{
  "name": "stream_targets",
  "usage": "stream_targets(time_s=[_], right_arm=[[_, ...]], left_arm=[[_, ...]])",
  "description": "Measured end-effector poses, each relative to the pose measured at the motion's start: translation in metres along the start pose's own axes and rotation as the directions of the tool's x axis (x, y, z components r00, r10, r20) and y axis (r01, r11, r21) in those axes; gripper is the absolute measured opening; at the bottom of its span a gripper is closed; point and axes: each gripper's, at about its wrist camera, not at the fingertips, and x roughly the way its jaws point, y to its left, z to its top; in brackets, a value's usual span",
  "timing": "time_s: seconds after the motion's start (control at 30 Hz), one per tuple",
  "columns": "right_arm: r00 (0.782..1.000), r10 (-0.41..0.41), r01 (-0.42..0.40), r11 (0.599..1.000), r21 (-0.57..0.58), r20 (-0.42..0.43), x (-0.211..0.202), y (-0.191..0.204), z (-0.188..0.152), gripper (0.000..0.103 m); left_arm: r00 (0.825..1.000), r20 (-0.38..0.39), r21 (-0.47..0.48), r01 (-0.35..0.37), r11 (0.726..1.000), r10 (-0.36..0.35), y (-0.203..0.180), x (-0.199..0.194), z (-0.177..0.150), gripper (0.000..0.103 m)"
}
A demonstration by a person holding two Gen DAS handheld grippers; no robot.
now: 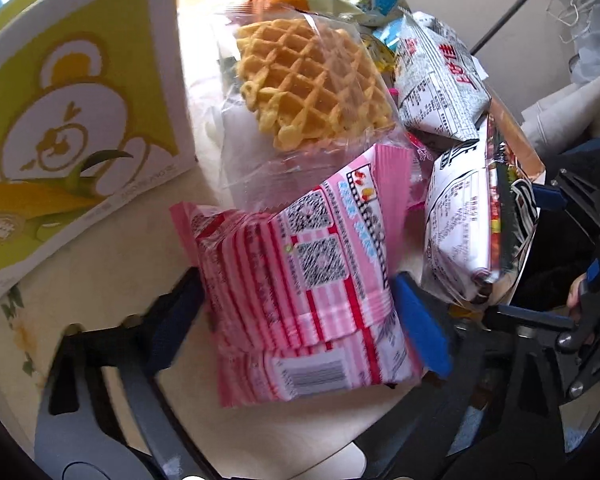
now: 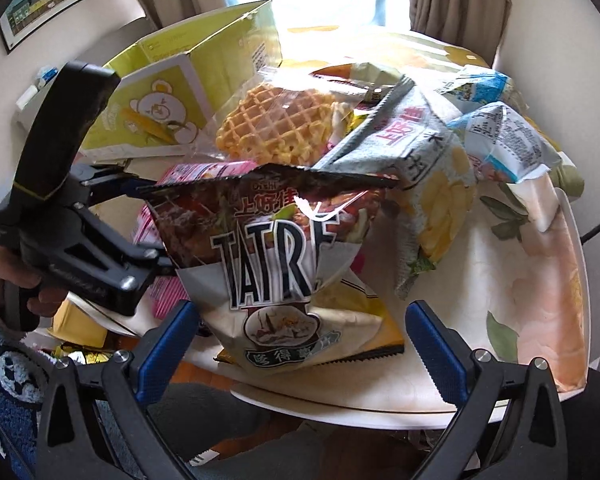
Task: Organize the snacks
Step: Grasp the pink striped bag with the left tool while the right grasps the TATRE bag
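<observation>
A pink striped snack packet [image 1: 300, 260] lies on the table between the fingers of my left gripper [image 1: 294, 280], and both blue pads [image 1: 420, 320] press its sides. In the right wrist view a dark "TATRE" chip bag [image 2: 276, 240] stands between the fingers of my right gripper [image 2: 302, 308], which is open with its pads apart from the bag. The same bag [image 1: 460, 232] shows right of the pink packet. A wrapped waffle [image 1: 312, 84] rests on the pile behind. A hand holds the left gripper [image 2: 80, 220] at the left of the right wrist view.
A yellow-green box with a bear [image 1: 72, 100] stands open at the back left. A grey chip bag [image 2: 420, 160] and blue-white packets [image 2: 508, 144] lie in the pile. The round table's front edge [image 2: 380, 404] is close, under a floral cloth [image 2: 520, 280].
</observation>
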Motion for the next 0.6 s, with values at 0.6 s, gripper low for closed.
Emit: stream_targets(time_s=[0.6], right_arm=[[0.999,-0.041,0.04,0.998,-0.046,-0.033,0.021,0.015,0.008,0.102]], left_arm=[[0.998,0.055,-0.081,0.003,0.997,0.001,0.012,-0.035,-0.012,0.068]])
